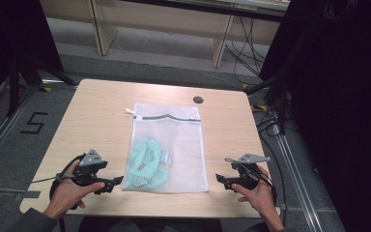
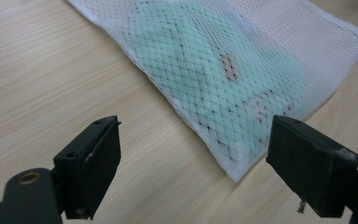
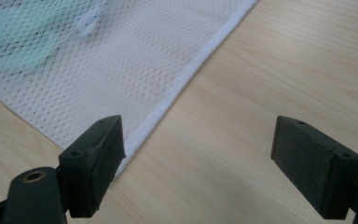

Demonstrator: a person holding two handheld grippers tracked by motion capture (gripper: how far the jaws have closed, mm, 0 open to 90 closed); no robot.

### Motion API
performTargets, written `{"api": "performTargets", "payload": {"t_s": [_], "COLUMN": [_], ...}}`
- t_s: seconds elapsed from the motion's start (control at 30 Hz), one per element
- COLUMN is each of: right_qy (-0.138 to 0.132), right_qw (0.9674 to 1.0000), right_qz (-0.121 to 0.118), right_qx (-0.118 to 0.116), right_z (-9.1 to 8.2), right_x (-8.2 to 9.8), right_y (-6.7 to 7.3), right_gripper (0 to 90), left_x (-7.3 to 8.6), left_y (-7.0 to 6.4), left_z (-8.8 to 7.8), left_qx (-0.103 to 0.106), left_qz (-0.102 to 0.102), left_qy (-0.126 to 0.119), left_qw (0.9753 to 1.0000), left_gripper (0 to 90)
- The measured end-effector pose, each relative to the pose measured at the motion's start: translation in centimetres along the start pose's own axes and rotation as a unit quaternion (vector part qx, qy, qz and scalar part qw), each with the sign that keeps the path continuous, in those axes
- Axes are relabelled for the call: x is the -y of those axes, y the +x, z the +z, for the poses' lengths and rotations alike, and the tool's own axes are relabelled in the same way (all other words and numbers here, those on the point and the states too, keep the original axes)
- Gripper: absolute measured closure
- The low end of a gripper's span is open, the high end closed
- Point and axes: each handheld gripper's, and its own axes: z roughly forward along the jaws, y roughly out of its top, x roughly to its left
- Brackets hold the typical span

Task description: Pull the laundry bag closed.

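Observation:
A white mesh laundry bag (image 1: 171, 147) lies flat in the middle of the wooden table (image 1: 96, 116), its zipper at the far end. A mint-green garment (image 1: 145, 166) shows through the mesh in its near left part. My left gripper (image 1: 117, 182) rests at the bag's near left corner, open, pointing at the bag (image 2: 242, 84) with nothing between its jaws. My right gripper (image 1: 219, 180) sits just right of the bag's near right corner (image 3: 135, 88), open and empty. The green garment (image 2: 200, 60) is close ahead in the left gripper view.
A small dark round disc (image 1: 198, 99) lies near the table's far edge. Beyond the table stand light wooden furniture legs (image 1: 220, 46), and cables (image 1: 270, 121) trail on the floor at the right. A black tripod (image 1: 17, 72) stands at the left.

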Motion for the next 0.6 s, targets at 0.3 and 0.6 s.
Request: {"api": "performTargets", "payload": {"t_s": [0.3,0.6], "right_qy": [0.000,0.000], "right_qw": [0.9998,0.9996], "right_qz": [-0.021,-0.026], "right_qx": [-0.006,-0.008], "right_z": [0.16,0.22], "right_x": [0.02,0.02], "right_y": [-0.14,0.04], "right_gripper": [18.2,24.0], "left_x": [0.01,-0.05], "left_y": [-0.18,-0.50], "left_z": [0.19,0.44], "left_qx": [0.005,0.014], "left_qz": [0.010,0.015], "left_qy": [0.004,0.009], "left_qw": [0.9999,0.9997], "left_gripper": [16.3,15.3]}}
